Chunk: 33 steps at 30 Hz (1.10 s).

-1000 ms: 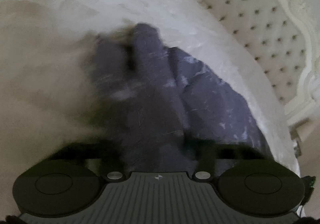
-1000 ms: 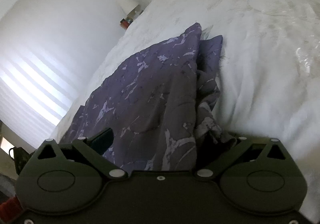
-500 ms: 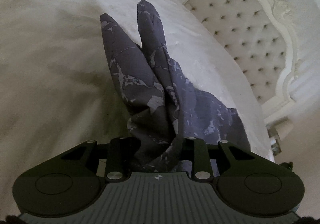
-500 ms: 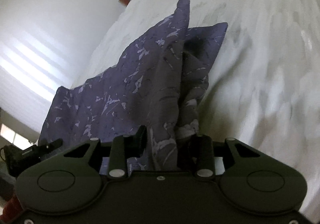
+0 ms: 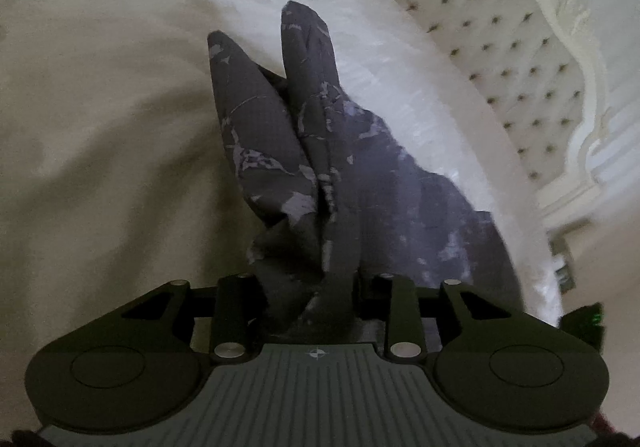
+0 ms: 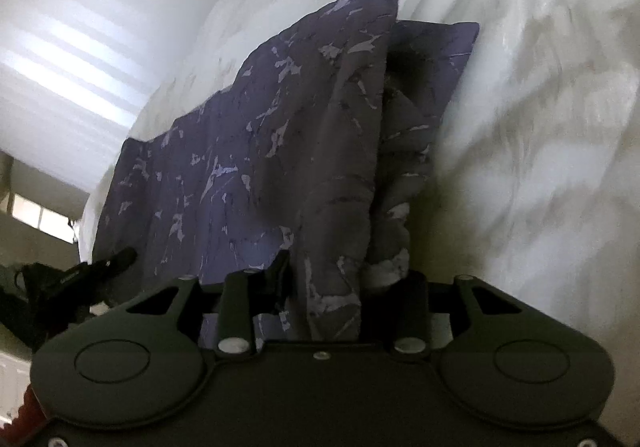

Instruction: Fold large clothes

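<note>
Garment (image 5: 320, 151) on bed (image 5: 100, 107), headboard (image 5: 512, 59) right.

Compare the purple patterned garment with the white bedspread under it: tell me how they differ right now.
The purple garment is dark with pale splashes; the bedspread is plain white. The garment is bunched and partly lifted, pinched by the left gripper and right gripper; the bedspread lies spread out. Both are soft fabric.

White bed (image 5: 100, 127), tufted cream headboard (image 5: 520, 67), bright striped window blind (image 6: 72, 59)

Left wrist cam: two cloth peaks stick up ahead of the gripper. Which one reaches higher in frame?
The right-hand peak of the purple garment; its tip tops the shorter left peak, which sits lower.
</note>
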Each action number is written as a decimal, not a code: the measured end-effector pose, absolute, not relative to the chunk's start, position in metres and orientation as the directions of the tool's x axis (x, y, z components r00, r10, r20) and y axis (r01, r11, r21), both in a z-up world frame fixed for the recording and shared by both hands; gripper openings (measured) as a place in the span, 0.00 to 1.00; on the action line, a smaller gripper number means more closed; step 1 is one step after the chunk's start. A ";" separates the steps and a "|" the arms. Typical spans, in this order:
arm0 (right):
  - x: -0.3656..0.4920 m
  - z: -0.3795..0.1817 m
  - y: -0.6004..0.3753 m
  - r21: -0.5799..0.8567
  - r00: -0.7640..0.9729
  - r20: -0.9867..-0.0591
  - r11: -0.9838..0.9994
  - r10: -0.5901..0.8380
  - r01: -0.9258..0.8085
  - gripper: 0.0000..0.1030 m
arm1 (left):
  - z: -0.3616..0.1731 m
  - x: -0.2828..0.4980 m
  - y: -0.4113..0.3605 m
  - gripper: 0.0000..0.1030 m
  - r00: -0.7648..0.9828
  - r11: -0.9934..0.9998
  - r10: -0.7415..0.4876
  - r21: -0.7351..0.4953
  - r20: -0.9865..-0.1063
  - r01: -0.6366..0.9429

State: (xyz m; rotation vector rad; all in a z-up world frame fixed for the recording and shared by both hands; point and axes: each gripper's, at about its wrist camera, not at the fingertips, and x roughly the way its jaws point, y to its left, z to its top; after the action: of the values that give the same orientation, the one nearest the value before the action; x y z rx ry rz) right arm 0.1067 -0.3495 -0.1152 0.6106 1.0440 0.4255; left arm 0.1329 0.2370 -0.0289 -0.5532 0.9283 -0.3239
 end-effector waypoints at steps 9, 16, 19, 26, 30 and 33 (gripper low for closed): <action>0.099 -0.114 -0.354 0.561 0.559 -0.666 0.825 0.494 -0.060 0.62 | -0.037 0.133 0.217 0.71 0.637 0.924 -0.308 -0.381 -0.707 0.024; 0.083 -0.108 -0.336 0.483 0.613 -0.662 0.871 0.432 -0.092 0.71 | -0.049 0.138 0.215 0.87 0.660 0.917 -0.293 -0.398 -0.692 -0.011; 0.079 -0.113 -0.332 0.486 0.610 -0.657 0.867 0.443 -0.106 0.78 | -0.051 0.136 0.217 0.88 0.665 0.918 -0.292 -0.398 -0.687 -0.009; 0.078 -0.114 -0.325 0.478 0.576 -0.661 0.862 0.481 -0.171 1.00 | -0.062 0.126 0.231 0.99 0.670 0.913 -0.316 -0.408 -0.672 0.021; 0.084 -0.120 -0.340 0.575 0.582 -0.616 0.808 0.530 -0.126 1.00 | -0.059 0.118 0.231 0.99 0.673 0.921 -0.302 -0.390 -0.675 0.023; 0.090 -0.124 -0.356 0.673 0.590 -0.567 0.736 0.576 -0.072 1.00 | -0.052 0.111 0.232 0.99 0.684 0.923 -0.284 -0.385 -0.672 0.004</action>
State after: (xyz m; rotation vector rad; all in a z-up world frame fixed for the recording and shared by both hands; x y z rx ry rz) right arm 0.0905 -0.3559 -0.1244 0.6510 0.8670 0.4092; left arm 0.1113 0.2320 -0.0522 -0.3717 0.8059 -0.1652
